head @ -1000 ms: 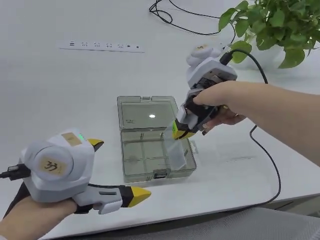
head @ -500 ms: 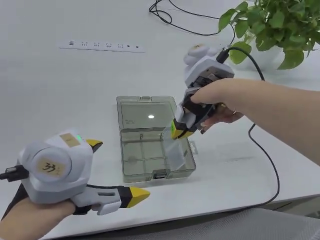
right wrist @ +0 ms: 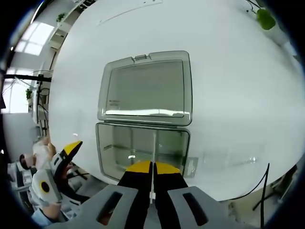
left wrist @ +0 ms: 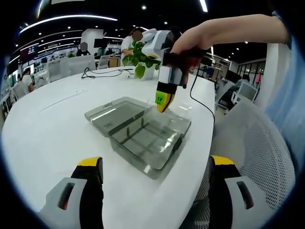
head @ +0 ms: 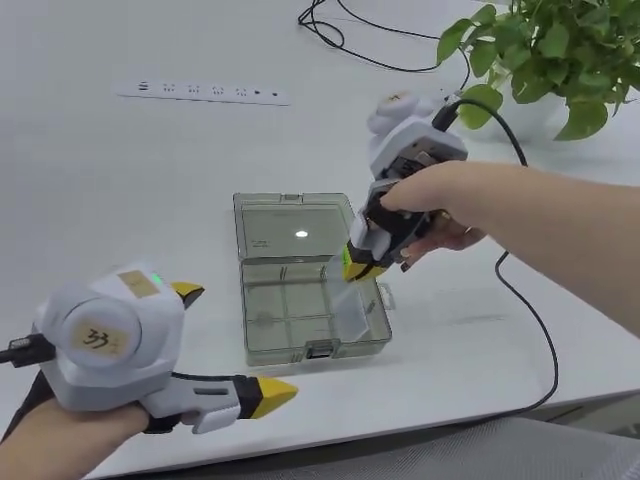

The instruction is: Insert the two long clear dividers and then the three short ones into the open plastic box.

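R tongs [right wrist: 153, 164] are clenched on a clear divider [right wrist: 154, 145], which hangs just below them over the right part of the open box [head: 246, 320]. Its long axis runs near-far, hinge side to front wall, so I reckon the move is straight down. L tongs [left wrist: 156, 161] are released and empty, over the bench [head: 120, 180] near-left, further from the job. Vs 1 s ago, R tongs edged slightly left; box hasn't moved.

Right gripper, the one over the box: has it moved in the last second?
Yes, slightly: the right gripper, shut on a clear divider, has edged left against the plastic box, which keeps its place in the head view.
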The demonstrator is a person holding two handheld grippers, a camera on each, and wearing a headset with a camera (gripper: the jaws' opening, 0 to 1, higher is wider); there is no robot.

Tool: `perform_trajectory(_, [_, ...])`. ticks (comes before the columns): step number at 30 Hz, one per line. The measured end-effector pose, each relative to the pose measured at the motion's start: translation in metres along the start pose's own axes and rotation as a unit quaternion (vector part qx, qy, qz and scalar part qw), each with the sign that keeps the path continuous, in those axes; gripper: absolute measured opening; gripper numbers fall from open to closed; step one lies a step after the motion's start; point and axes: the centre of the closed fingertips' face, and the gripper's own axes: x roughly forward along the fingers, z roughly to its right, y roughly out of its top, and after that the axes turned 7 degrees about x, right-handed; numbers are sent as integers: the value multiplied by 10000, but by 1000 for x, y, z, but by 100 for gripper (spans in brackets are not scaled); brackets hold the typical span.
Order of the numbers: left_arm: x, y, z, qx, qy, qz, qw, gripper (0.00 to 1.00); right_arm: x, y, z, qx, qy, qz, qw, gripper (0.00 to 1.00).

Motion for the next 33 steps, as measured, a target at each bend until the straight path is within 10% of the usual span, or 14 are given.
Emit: perform_trajectory(33, [-1, -3, 2, -48, 8, -11, 10000, 93, 15, -23, -13, -572, -434, 371, 9967, 3])
